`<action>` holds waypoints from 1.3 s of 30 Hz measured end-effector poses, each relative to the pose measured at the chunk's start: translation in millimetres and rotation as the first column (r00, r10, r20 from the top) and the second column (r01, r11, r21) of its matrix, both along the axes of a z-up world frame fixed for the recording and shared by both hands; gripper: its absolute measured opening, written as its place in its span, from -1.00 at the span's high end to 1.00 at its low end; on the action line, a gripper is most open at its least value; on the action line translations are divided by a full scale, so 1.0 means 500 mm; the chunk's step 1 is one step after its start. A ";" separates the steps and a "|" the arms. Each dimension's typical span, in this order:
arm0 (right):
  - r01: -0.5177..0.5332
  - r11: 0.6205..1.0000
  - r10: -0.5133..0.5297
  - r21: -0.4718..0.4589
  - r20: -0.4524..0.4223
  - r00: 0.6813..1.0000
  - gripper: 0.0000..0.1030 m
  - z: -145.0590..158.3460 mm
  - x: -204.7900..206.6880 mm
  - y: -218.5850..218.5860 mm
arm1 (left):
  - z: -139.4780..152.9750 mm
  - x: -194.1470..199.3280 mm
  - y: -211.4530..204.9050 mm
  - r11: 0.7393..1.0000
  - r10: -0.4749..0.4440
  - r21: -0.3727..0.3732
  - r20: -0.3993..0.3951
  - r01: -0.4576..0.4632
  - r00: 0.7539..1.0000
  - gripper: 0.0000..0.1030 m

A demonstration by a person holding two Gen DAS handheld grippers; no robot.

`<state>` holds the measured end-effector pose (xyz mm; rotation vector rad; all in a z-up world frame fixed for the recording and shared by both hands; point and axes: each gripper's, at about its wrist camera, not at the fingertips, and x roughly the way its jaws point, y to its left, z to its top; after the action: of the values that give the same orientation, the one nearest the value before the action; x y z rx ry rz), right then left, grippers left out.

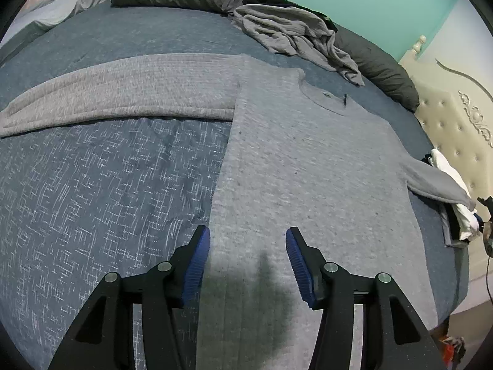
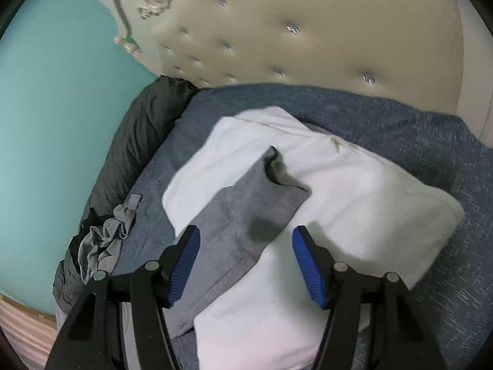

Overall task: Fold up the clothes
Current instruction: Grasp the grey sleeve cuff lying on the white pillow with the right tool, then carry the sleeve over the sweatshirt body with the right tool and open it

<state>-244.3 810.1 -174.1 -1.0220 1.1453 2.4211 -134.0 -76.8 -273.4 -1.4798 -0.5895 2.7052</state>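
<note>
Left gripper (image 1: 248, 246): fingers spread apart, nothing held, poised over the lower body of the grey sweater (image 1: 302, 160). Sweater: laid flat, front up, on the blue bedspread (image 1: 101, 191), one sleeve stretched out leftward. Right gripper (image 2: 246, 246): fingers apart, empty, above the sweater's other sleeve (image 2: 246, 212), which is draped over a white pillow (image 2: 354, 197). Crumpled grey garment (image 1: 295, 30): seen beyond the collar. Tufted headboard (image 2: 308, 30): behind the pillow.

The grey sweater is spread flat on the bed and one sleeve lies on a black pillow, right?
Not quite. The grey sweater is spread flat on the bed, but the sleeve lies on a white pillow, not a black one. The right wrist view shows it between the open fingers of the right claw.
</note>
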 end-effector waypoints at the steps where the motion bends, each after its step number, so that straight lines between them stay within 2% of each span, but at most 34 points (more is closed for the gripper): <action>1: 0.003 1.000 -0.003 -0.001 0.011 1.000 -0.23 -0.004 -0.005 0.003 | -0.002 -0.003 0.000 1.000 0.005 0.000 -0.001 -0.005 1.000 -0.16; 3: 0.007 1.000 -0.007 0.005 0.025 1.000 -0.23 -0.009 -0.016 0.007 | -0.006 -0.008 0.000 1.000 0.018 0.003 -0.001 -0.018 1.000 -0.20; 7: -0.023 0.996 0.017 0.086 0.068 0.998 -0.23 -0.004 -0.045 0.009 | -0.012 -0.015 0.002 1.000 0.029 0.010 0.000 -0.029 1.000 -0.28; 12: -0.015 0.995 0.009 0.095 0.059 0.998 -0.23 -0.015 -0.050 0.019 | -0.015 -0.009 0.002 0.999 0.052 0.007 -0.022 -0.051 0.998 -0.29; 14: -0.024 0.992 0.017 0.126 0.056 0.998 -0.11 -0.013 -0.052 0.017 | -0.019 -0.007 0.002 0.999 0.054 0.008 -0.025 -0.053 0.998 -0.29; 16: -0.036 0.988 0.029 0.148 0.052 0.998 0.25 -0.011 -0.053 0.016 | -0.022 -0.005 0.001 0.998 0.056 0.009 -0.028 -0.056 0.998 -0.29; 17: -0.039 0.987 0.032 0.156 0.049 0.998 0.30 -0.010 -0.051 0.016 | -0.024 -0.005 0.000 0.998 0.057 0.009 -0.029 -0.057 0.998 -0.29; 19: -0.046 0.984 0.039 0.171 0.043 0.998 0.70 -0.008 -0.048 0.015 | -0.027 -0.004 -0.002 0.998 0.061 0.009 -0.031 -0.061 0.998 -0.29; 22: -0.060 0.972 0.055 0.229 0.029 0.998 0.88 0.007 -0.041 0.004 | -0.031 -0.003 -0.004 0.998 0.067 0.012 -0.034 -0.067 0.997 -0.29; 28: -0.090 0.949 0.117 0.301 -0.074 0.990 0.91 0.081 -0.029 -0.049 | -0.032 -0.002 -0.006 0.998 0.069 0.014 -0.039 -0.069 0.997 -0.29; 33: -0.213 0.919 0.274 0.333 -0.147 0.951 0.92 0.166 -0.047 -0.162 | -0.017 0.009 -0.007 0.997 0.072 0.035 -0.058 -0.070 0.996 -0.29; 39: -0.374 0.866 0.459 0.331 -0.233 0.857 0.93 0.255 -0.069 -0.367 | 0.017 0.038 -0.007 0.997 0.065 0.054 -0.092 -0.060 0.994 -0.29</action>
<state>-278.7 626.8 -46.7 -0.9036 0.6732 3.0697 -115.3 -80.4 -265.0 -1.3367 -0.7065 2.7651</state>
